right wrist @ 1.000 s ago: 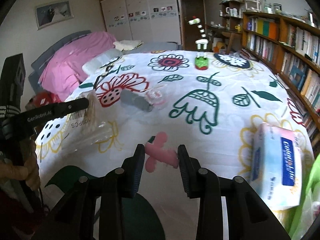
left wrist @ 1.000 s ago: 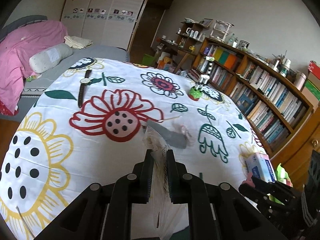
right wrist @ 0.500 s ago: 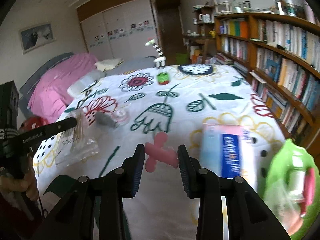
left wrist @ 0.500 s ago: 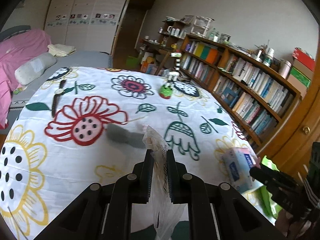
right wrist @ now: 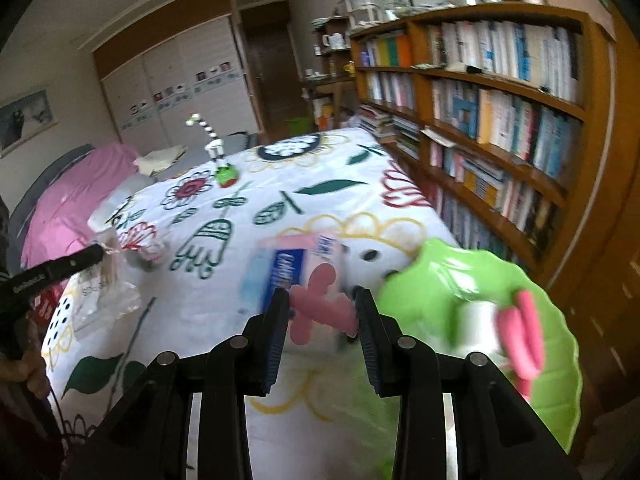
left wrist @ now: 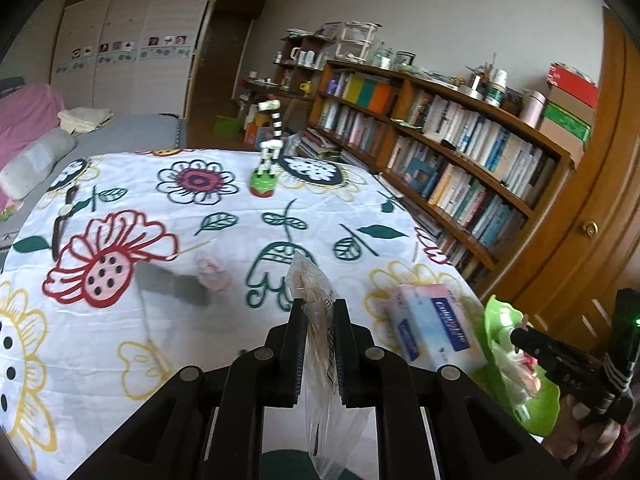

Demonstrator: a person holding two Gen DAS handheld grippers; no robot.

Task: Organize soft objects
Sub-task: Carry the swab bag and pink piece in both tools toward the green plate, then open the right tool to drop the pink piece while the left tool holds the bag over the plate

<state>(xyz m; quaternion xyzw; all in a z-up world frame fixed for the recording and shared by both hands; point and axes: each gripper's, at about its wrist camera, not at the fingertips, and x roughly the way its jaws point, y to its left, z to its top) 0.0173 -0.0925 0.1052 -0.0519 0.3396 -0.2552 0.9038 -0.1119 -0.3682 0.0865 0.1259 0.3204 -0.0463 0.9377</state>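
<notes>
Nearest, the left gripper (left wrist: 318, 344) has its fingers pinched almost together on a clear plastic bag (left wrist: 320, 360), which hangs limp below them with pale contents and printed lettering showing through. The right gripper (right wrist: 322, 336) holds its fingers narrowly apart, clamped on a pink soft toy (right wrist: 320, 300), a small rubbery-looking piece with rounded lobes, carried clear of the surface.

Just beyond the right gripper sits a green leaf-shaped tray (right wrist: 460, 276) at the near right corner of the bed, already containing a white item and something pink; blur prevents identification. A tissue pack (left wrist: 430, 328) lies beside the tray on the floral bedspread (left wrist: 120, 340).

Farther out, a grey cloth item (left wrist: 172, 280) and a small pinkish transparent object (left wrist: 210, 270) lie touching on the bedspread. A striped giraffe figure (left wrist: 269, 152) stands upright near the far edge.

Assessment: sorting is partly done. Two items are in hand and undeposited; at least the grey item and its neighbour appear left to collect.
</notes>
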